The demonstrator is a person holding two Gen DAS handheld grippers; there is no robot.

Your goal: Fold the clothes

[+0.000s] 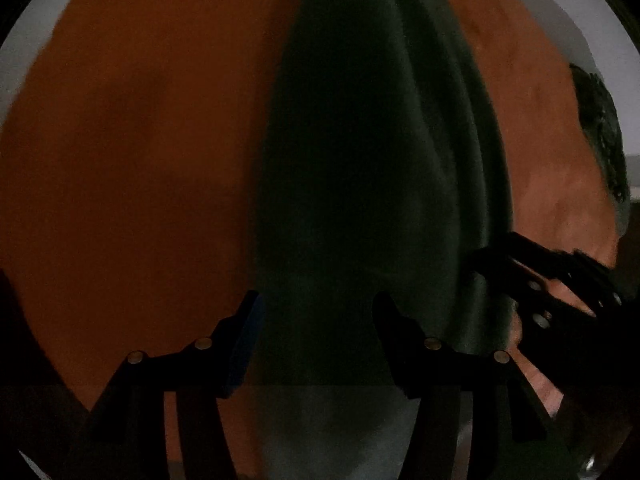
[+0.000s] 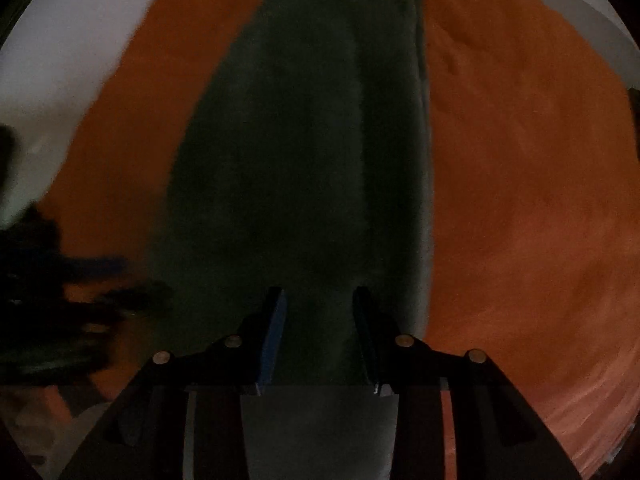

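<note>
A dark green garment (image 1: pixel 360 168) lies as a long strip on an orange cloth surface (image 1: pixel 140 160); it also shows in the right wrist view (image 2: pixel 296 160). My left gripper (image 1: pixel 316 304) is open, its jaws on either side of the garment's near end. My right gripper (image 2: pixel 320 296) is open over the same garment's near end, jaws apart. The right gripper shows in the left wrist view (image 1: pixel 560 292) at the right of the garment. The left gripper appears blurred at the left of the right wrist view (image 2: pixel 60 292). The scene is dim.
The orange cloth (image 2: pixel 520 200) covers most of the surface on both sides of the garment. Pale grey background (image 2: pixel 60 80) shows beyond its far edges. A dark patterned object (image 1: pixel 600 136) sits at the far right edge.
</note>
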